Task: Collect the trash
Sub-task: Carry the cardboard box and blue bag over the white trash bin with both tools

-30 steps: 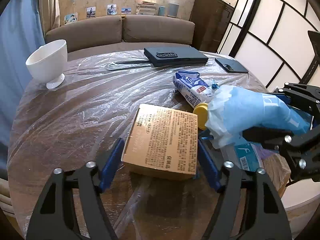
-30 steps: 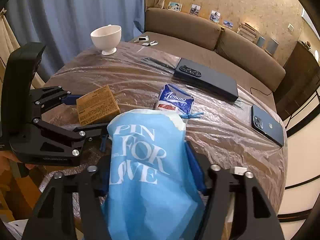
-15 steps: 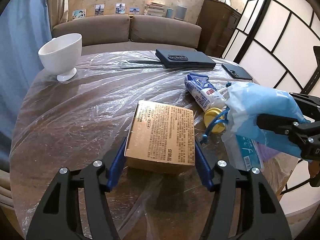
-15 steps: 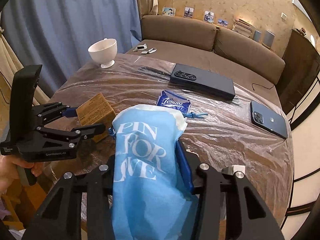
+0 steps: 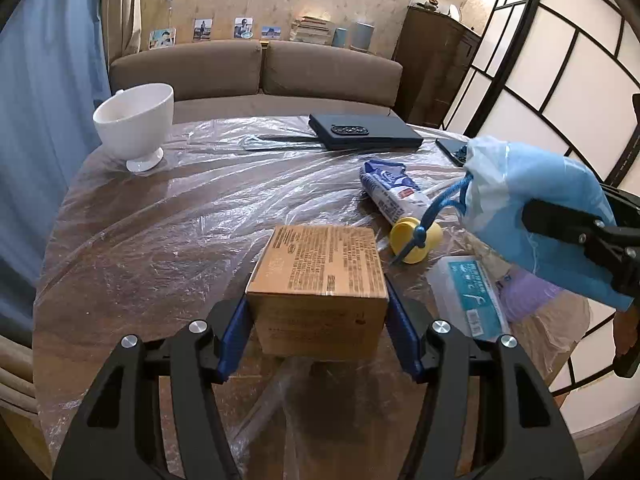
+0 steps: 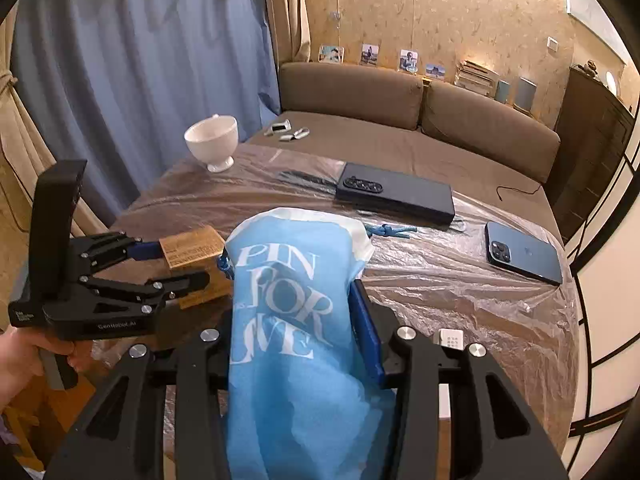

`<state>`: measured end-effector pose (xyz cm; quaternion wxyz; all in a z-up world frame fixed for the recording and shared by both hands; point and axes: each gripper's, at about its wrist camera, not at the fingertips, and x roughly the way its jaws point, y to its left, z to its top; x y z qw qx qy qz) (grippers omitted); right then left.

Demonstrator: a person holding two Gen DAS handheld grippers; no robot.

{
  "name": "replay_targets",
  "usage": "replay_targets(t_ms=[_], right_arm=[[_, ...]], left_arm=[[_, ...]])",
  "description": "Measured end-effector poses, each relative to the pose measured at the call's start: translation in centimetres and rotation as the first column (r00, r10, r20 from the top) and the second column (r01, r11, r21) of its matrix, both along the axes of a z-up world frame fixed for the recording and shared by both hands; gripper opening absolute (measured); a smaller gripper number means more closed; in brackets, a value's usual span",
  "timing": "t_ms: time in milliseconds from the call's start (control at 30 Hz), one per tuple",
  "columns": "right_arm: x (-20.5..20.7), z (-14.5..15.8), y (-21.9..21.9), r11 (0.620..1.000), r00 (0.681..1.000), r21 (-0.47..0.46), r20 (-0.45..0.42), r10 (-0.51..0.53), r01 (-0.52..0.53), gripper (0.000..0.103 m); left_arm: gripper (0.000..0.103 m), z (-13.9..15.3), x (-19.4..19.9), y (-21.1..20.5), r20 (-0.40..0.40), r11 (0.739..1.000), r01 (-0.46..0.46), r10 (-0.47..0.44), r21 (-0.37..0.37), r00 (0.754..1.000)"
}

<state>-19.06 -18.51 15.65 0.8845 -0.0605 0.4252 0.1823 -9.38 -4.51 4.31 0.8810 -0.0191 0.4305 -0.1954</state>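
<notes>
Cardboard: one box in left tongs; one blue bag in right tongs.

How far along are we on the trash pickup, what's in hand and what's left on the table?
Nothing looks bagged yet. In hand: the left gripper grips the cardboard box, lifted off the table, and the right gripper holds the blue bag. Left: the tissue pack, yellow cap and flat packet.
</notes>
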Motion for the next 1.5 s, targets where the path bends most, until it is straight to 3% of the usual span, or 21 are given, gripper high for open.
replay_targets(t_ms=[400,1500], right_arm=[[-3.8,1.6,0.2,0.998,1.0,0.064,0.017,0.024,-0.025,0.043],[-14.1,-2.5,-1.4,0.989,0.987,0.148,-0.163,-0.004,0.029,0.043]], left_arm=[[0.06,1.0,-1.9,0.2,0.017,1.0,0.005,-0.005,-0.016,1.0],[0.06,2.4,-10.1,0.1,0.028,0.999,0.034,-0.033,-0.033,0.999]])
